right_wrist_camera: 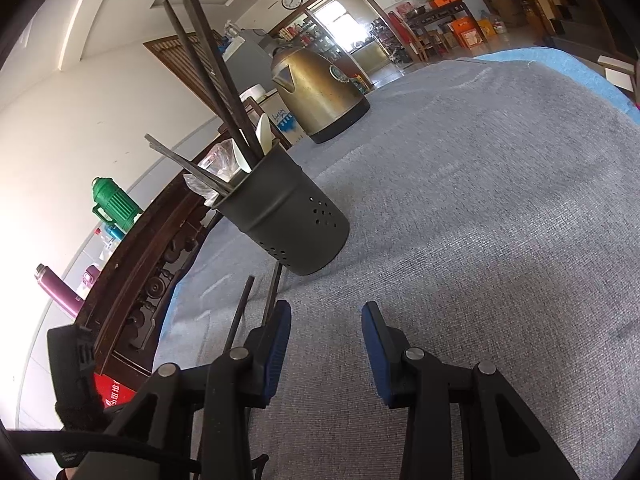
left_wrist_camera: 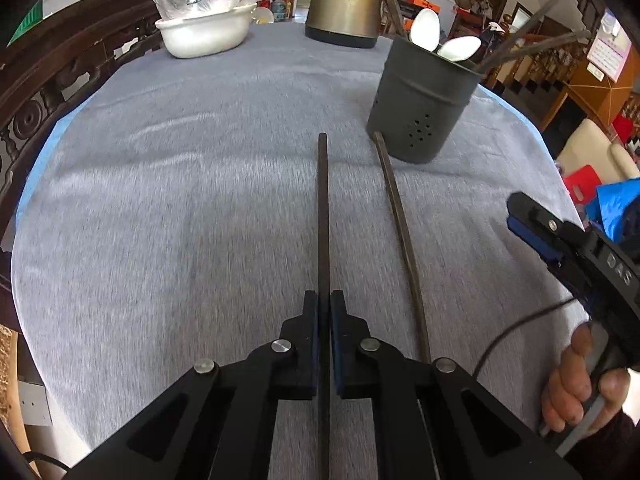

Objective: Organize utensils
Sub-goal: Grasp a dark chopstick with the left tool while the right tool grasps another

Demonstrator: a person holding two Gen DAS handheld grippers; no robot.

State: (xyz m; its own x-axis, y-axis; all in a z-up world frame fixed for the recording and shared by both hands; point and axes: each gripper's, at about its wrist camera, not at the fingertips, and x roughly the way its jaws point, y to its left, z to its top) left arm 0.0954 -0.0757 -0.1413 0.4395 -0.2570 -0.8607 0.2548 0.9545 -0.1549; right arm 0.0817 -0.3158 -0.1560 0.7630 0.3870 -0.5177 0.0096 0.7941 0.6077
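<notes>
My left gripper (left_wrist_camera: 324, 304) is shut on a dark chopstick (left_wrist_camera: 323, 208) that points forward over the grey cloth. A second dark chopstick (left_wrist_camera: 400, 232) lies on the cloth just to its right, its tip beside the dark grey utensil holder (left_wrist_camera: 420, 108). The holder has several chopsticks and white spoons (left_wrist_camera: 426, 28) standing in it. It also shows in the right wrist view (right_wrist_camera: 284, 216). My right gripper (right_wrist_camera: 326, 320) is open and empty above the cloth, in front of the holder. Both chopsticks (right_wrist_camera: 240, 312) show to its left.
A brass kettle (left_wrist_camera: 344, 4) stands behind the holder. A white bowl (left_wrist_camera: 204, 32) with a plastic bag in it sits at the far left. The grey cloth (left_wrist_camera: 180, 200) covers the table. A dark carved wooden rail (left_wrist_camera: 60, 80) runs along the left edge.
</notes>
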